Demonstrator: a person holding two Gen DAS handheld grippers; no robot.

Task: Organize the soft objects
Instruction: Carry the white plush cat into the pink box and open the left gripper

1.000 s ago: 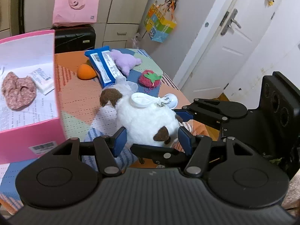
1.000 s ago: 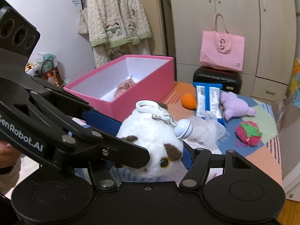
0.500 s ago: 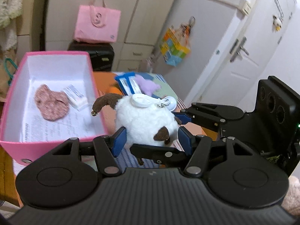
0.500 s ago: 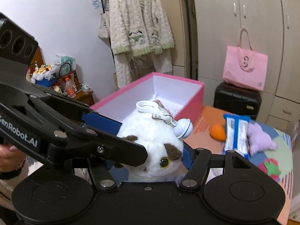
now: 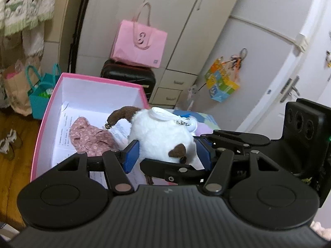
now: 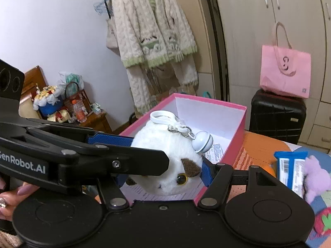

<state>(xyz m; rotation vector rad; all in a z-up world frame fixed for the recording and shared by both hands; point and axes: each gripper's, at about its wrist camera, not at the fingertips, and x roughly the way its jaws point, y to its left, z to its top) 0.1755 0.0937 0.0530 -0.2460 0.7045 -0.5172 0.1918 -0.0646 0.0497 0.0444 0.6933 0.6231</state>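
Observation:
A white plush cat (image 5: 161, 136) with brown ears, a brown tail and a white clip with a bell is held between both grippers. My left gripper (image 5: 167, 155) and my right gripper (image 6: 165, 169) are each shut on it, crossed over one another. The plush cat (image 6: 169, 155) hangs over the open pink box (image 5: 47, 111), which also shows in the right wrist view (image 6: 238, 128). A floral pink fabric piece (image 5: 89, 136) lies inside the box on printed paper. A purple plush (image 6: 316, 177) and a red strawberry plush (image 6: 324, 221) lie on the table at right.
A blue snack packet (image 6: 289, 167) and an orange object (image 6: 271, 169) lie on the patchwork tablecloth right of the box. A black suitcase (image 6: 277, 115) with a pink bag (image 6: 285, 72) stands behind. A cardigan (image 6: 153, 41) hangs on the wall.
Both grippers have lifted the plush cat off the table and carried it left, from beside the box to above its open inside.

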